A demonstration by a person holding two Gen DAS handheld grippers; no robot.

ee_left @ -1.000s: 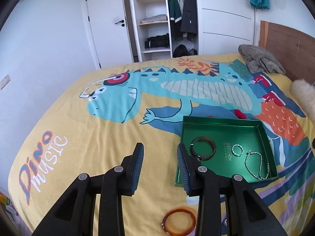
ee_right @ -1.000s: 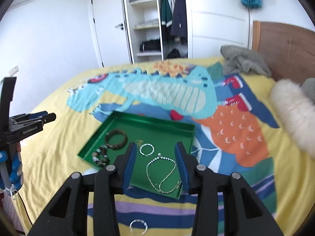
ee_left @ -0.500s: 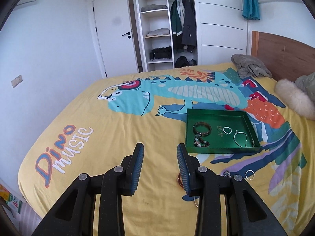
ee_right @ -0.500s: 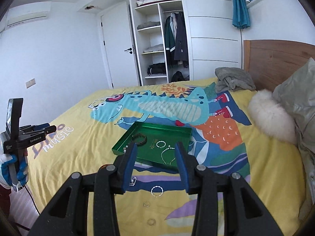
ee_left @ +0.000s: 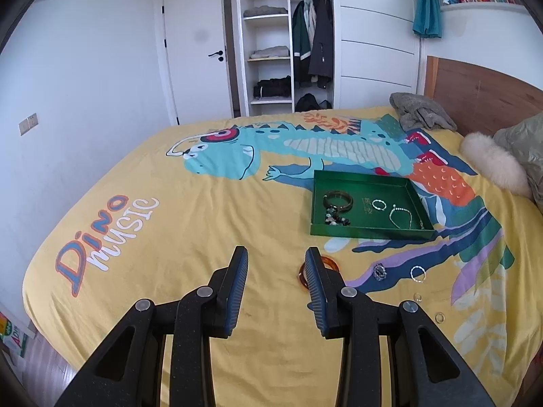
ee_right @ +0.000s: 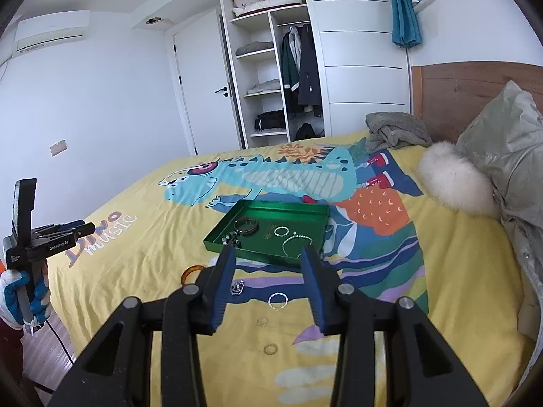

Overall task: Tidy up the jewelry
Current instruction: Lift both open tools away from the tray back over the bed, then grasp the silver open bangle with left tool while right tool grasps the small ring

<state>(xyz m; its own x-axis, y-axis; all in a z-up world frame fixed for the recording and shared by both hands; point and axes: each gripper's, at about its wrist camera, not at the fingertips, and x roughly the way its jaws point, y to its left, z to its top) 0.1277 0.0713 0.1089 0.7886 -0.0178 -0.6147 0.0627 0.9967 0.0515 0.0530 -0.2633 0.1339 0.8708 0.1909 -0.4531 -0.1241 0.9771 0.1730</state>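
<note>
As seen from the left wrist, the left hand-held gripper (ee_left: 275, 259) hangs over the yellow dinosaur bedspread (ee_left: 163, 183) with its jaws partly apart and nothing between them. Ahead of it and to its right lies the green tray (ee_left: 370, 232), well apart from the fingertips. In the tray lie a dark bangle (ee_left: 338, 200), a dark beaded bracelet (ee_left: 334, 218) touching its near side, a small silver bracelet (ee_left: 379, 204) and a silver bead necklace (ee_left: 402, 217). Just beyond the right finger an amber bangle (ee_left: 331, 264) lies on the bedspread, partly hidden by that finger. Farther right lie a silver clump of jewelry (ee_left: 379, 272), a silver beaded bracelet (ee_left: 418, 274) and two clear rings (ee_left: 418, 296), (ee_left: 439, 317).

Seen from the right wrist, the right hand-held gripper (ee_right: 268, 264) also stands partly open and empty above the bedspread (ee_right: 142, 261). The green tray (ee_right: 217, 242) lies straight ahead of its fingertips. Between the fingers, nearer the camera, lie the silver beaded bracelet (ee_right: 277, 300) and one clear ring (ee_right: 262, 321); the second clear ring (ee_right: 270, 348) lies nearer still. The silver clump (ee_right: 237, 286) shows beside the left finger, and the amber bangle (ee_right: 191, 271) lies farther left. At the far left edge a gloved hand (ee_right: 20, 296) grips the left hand-held gripper (ee_right: 81, 229); its jaws cannot be judged from this side.
</note>
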